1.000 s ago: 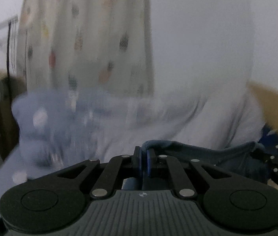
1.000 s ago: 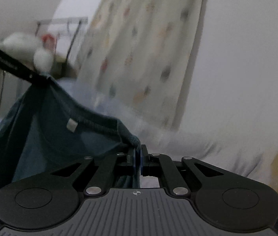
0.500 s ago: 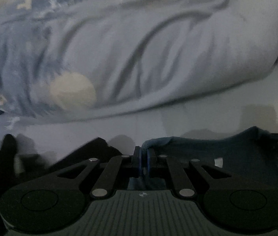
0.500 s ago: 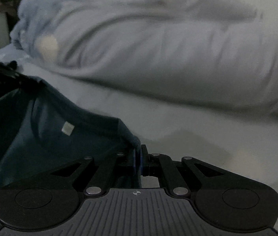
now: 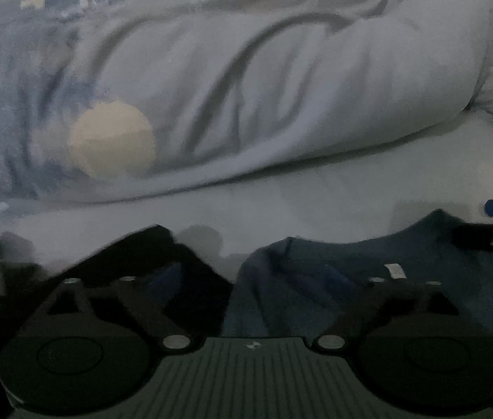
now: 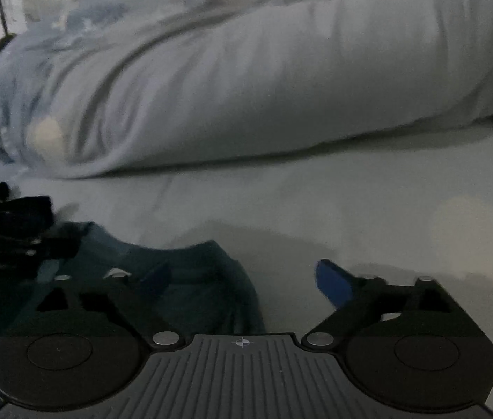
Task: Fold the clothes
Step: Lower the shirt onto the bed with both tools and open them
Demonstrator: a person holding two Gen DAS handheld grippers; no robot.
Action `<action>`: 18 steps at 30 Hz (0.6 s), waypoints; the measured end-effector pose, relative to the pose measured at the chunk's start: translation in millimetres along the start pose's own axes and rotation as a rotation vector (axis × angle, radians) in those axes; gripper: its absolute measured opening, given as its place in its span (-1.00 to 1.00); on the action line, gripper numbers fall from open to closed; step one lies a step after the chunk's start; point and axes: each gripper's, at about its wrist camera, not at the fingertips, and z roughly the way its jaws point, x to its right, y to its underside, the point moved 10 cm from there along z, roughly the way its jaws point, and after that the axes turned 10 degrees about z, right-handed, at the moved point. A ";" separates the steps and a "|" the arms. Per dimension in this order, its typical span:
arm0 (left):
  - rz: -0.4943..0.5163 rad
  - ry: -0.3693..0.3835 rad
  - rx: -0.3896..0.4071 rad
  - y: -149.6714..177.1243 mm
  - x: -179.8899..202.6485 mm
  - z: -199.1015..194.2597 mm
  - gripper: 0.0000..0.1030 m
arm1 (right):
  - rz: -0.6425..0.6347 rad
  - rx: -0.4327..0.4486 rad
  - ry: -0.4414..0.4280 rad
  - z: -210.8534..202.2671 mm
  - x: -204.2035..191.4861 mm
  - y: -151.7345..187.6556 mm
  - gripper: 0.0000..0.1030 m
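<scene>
A dark blue T-shirt (image 5: 316, 279) lies on the pale bed sheet (image 5: 316, 195), its collar and white tag (image 5: 395, 270) facing up. My left gripper (image 5: 274, 279) sits low over one shoulder of the shirt. Its jaws are opening wide, with the cloth loose between them and no pad pressing on it. In the right wrist view the same T-shirt (image 6: 194, 269) lies under my right gripper (image 6: 244, 279). Those jaws are opening too, the blue right pad (image 6: 333, 282) standing over bare sheet. The left gripper (image 6: 5, 230) shows as a dark shape at the left edge.
A big rumpled pale blue duvet (image 5: 246, 87) lies across the back of the bed, also seen in the right wrist view (image 6: 246, 80). Bare bed sheet (image 6: 316, 209) stretches between it and the shirt. The room is dim.
Both grippers came down from holding the shirt up in front of the curtain to the bed. Their jaws, shut on the shirt's shoulders before, now stand wide and the shirt lies on the sheet.
</scene>
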 end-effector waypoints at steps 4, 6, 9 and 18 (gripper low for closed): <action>-0.034 0.032 0.019 0.7 -6.8 -57.5 0.96 | -0.061 0.038 0.047 -46.6 -6.0 -4.0 0.94; -0.054 0.034 0.063 4.6 -9.2 -110.1 0.97 | -0.058 0.064 0.045 -90.9 -8.6 2.1 0.94; -0.070 0.042 0.153 25.0 -13.8 -201.9 1.00 | -0.036 0.131 -0.029 -170.5 -24.8 17.9 0.96; -0.167 -0.057 0.333 104.5 -39.5 -483.8 1.00 | 0.002 0.359 -0.345 -479.5 -70.9 103.3 0.99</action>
